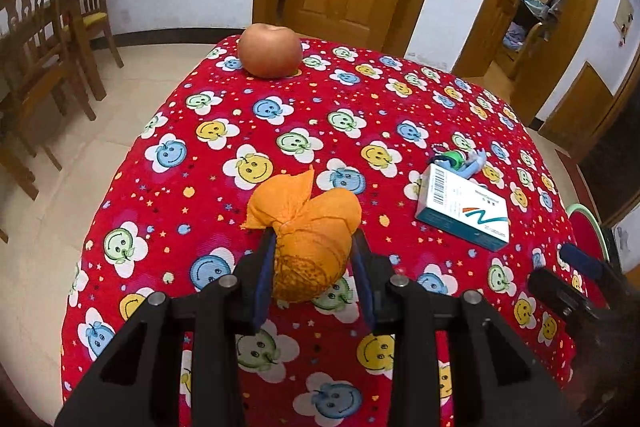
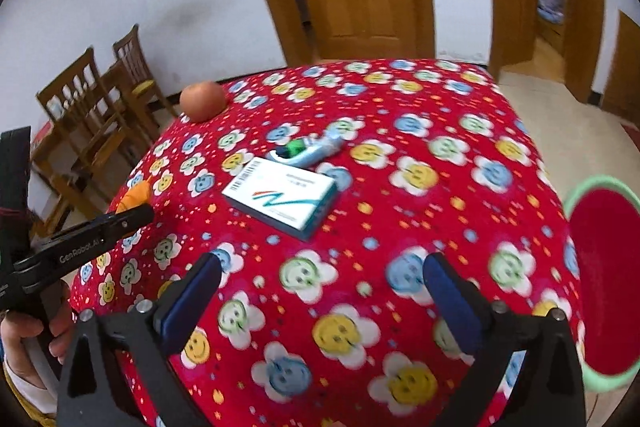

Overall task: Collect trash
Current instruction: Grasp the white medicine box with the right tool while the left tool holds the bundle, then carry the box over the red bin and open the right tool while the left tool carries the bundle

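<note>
An orange peel, folded and crumpled, is pinched between the blue pads of my left gripper, just above the red smiley-flower tablecloth. In the right wrist view the same peel shows at the table's left edge, beside the left gripper's black finger. My right gripper stands wide open over the near part of the cloth, nothing between its fingers. A red bin with a pale green rim sits low beside the table's right edge.
A white box with a teal stripe lies mid-table, a small blue-green toy just behind it. An apple rests near the far left corner. Wooden chairs stand left, and wooden doors are behind the table.
</note>
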`<state>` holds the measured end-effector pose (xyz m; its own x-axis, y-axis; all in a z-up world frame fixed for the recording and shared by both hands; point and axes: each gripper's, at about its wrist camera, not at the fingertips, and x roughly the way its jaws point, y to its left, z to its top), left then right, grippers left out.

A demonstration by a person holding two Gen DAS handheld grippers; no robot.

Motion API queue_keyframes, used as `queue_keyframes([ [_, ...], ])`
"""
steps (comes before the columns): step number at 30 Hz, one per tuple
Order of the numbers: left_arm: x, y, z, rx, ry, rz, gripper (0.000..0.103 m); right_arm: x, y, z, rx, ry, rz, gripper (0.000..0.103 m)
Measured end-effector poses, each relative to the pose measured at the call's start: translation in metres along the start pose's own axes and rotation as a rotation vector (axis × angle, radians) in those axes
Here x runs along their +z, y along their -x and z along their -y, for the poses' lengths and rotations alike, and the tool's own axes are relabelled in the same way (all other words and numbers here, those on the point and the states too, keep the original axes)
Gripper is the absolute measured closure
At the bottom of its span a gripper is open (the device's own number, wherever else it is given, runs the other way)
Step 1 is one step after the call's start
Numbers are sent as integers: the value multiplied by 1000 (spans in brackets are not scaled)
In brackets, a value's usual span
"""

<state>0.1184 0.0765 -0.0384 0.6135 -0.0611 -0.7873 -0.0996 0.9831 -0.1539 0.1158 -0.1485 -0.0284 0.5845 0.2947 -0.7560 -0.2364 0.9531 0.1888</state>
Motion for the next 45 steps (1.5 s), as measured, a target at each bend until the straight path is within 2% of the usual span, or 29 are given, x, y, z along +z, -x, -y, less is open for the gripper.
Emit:
queue_keyframes([
  [10, 3, -11, 1, -6, 3, -18, 67, 26, -34, -22, 3, 126, -28, 1],
  [17, 3, -17, 4, -8, 2, -32, 67, 34, -55, -23, -17, 181, -70, 1],
  [27, 3, -20, 3, -13, 10, -39, 67, 41, -81, -21, 20, 172, -153, 1],
  [30, 4, -20, 2, -15, 13, -39, 67, 40, -86, -21, 5, 183, -164, 5],
  [32, 4, -20, 1, -15, 12, -38, 67, 39, -83, -24, 2, 203, -146, 16],
  [35, 3, -19, 2, -18, 10, -35, 67, 34, -80, -28, 8, 222, -138, 22],
  [45, 2, -9, 10, -31, -13, -14, 67, 25, -55, -21, 47, 147, -90, 26],
])
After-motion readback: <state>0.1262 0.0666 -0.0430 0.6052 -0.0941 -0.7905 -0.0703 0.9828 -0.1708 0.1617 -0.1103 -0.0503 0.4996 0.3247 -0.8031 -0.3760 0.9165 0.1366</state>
